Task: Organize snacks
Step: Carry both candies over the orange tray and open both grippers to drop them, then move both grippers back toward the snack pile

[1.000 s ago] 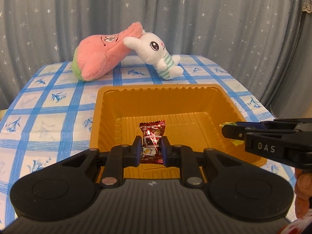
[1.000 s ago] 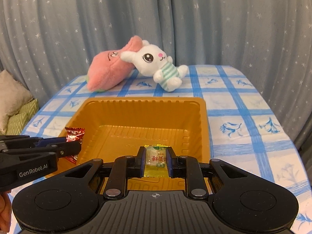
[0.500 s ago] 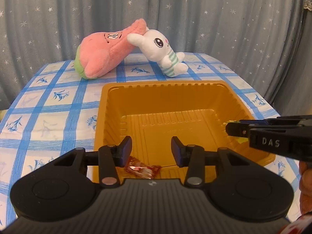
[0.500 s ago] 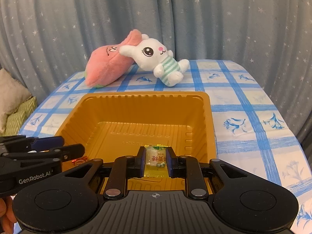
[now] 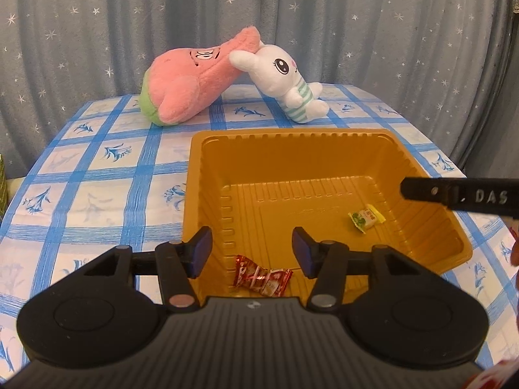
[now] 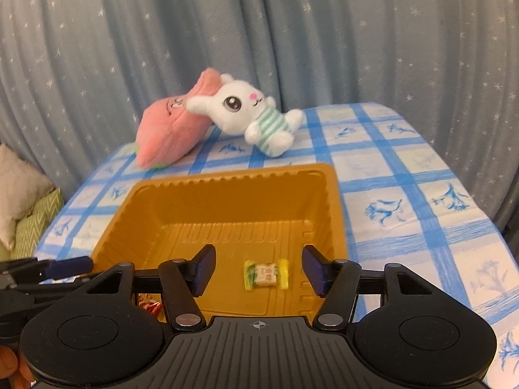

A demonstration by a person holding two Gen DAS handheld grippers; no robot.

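Observation:
An orange plastic tray [image 5: 292, 152] [image 6: 227, 194] sits on the blue-checked tablecloth. A red-wrapped candy [image 5: 261, 275] lies on the tray floor at its near edge, below my open left gripper [image 5: 251, 253]; part of it shows in the right wrist view [image 6: 149, 306]. A yellow-green wrapped candy [image 5: 366, 218] [image 6: 266, 274] lies on the tray floor, below my open right gripper [image 6: 259, 270]. Both grippers are empty and hover over the tray's near side. The right gripper's finger [image 5: 454, 194] shows at the right of the left wrist view.
A pink plush [image 5: 191, 87] [image 6: 168, 136] and a white bunny plush [image 5: 285, 84] [image 6: 256, 120] lie at the back of the table. A starred grey curtain hangs behind. Cushions [image 6: 22, 214] sit beyond the table's left edge.
My left gripper opened first and dropped the red candy into the tray. My right gripper then opened and dropped the yellow-green candy. Both grippers have lifted a little.

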